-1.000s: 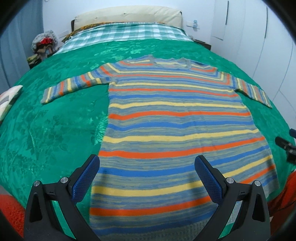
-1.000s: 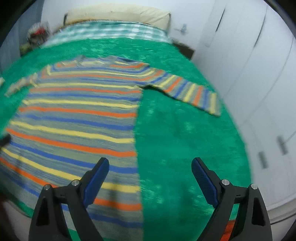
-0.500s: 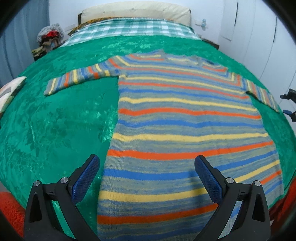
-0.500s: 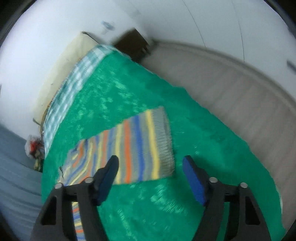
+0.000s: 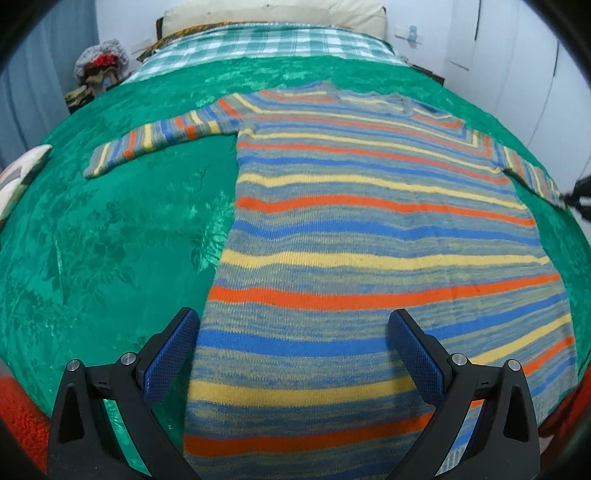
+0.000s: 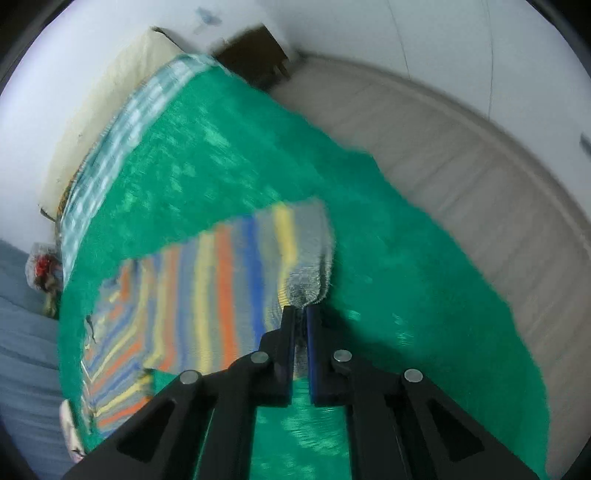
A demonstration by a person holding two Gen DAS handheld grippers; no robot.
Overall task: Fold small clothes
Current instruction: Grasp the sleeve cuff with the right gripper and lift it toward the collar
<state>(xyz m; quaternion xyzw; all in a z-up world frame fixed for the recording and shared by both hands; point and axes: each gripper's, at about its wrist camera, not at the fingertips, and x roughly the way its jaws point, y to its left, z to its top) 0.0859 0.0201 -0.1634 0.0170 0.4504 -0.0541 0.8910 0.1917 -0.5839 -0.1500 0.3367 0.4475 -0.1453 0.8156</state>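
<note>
A striped knit sweater (image 5: pixel 369 236) in orange, blue, yellow and grey lies flat on the green bedspread (image 5: pixel 110 258), both sleeves spread out. My left gripper (image 5: pixel 295 339) is open and empty, low over the sweater's hem. My right gripper (image 6: pixel 300 314) is shut on the grey cuff of the right sleeve (image 6: pixel 240 273). The right gripper also shows at the far right edge of the left wrist view (image 5: pixel 576 194), at that sleeve's end.
A checked blanket (image 5: pixel 266 48) and a cream pillow (image 5: pixel 273 14) lie at the head of the bed. A pile of items (image 5: pixel 98 70) sits at the back left. White wardrobe doors (image 5: pixel 517 55) stand on the right. The floor (image 6: pixel 461 155) lies beyond the bed's edge.
My right gripper has closed on the right sleeve cuff, which it was hovering over open. My left gripper has shifted slightly left and stays open.
</note>
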